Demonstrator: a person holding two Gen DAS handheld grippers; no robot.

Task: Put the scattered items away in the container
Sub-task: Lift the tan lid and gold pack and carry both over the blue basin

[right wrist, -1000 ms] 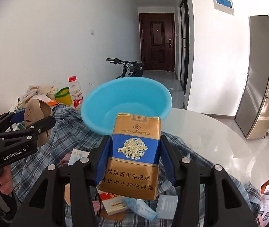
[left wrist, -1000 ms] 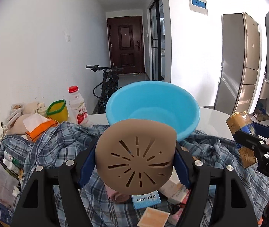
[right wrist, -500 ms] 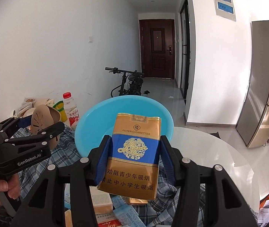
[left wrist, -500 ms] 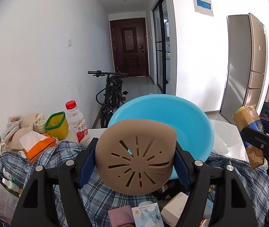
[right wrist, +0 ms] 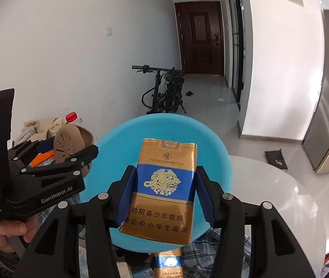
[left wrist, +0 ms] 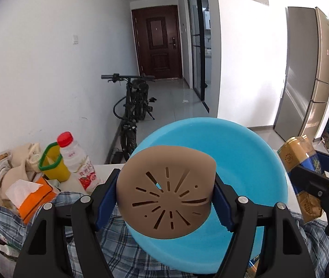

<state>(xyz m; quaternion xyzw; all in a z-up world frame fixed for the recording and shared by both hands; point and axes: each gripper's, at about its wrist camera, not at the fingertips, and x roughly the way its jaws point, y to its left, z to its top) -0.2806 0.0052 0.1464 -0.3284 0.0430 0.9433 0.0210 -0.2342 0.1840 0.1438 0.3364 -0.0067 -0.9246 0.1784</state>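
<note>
Both claws loaded, held in front of the blue basin.
Left gripper (left wrist: 165,202) pinches a tan slotted cover (left wrist: 166,193); right gripper (right wrist: 164,194) pinches a gold-and-blue cigarette pack (right wrist: 164,192). Basin (left wrist: 245,157) sits just beyond on a plaid cloth (left wrist: 122,250), nothing between. Left of it: red-capped bottle (left wrist: 76,159), yellow cup (left wrist: 53,164), orange tissue pack (left wrist: 33,195). More packs lie under the right claw (right wrist: 167,264). Bicycle (left wrist: 133,111) against the wall behind.
</note>
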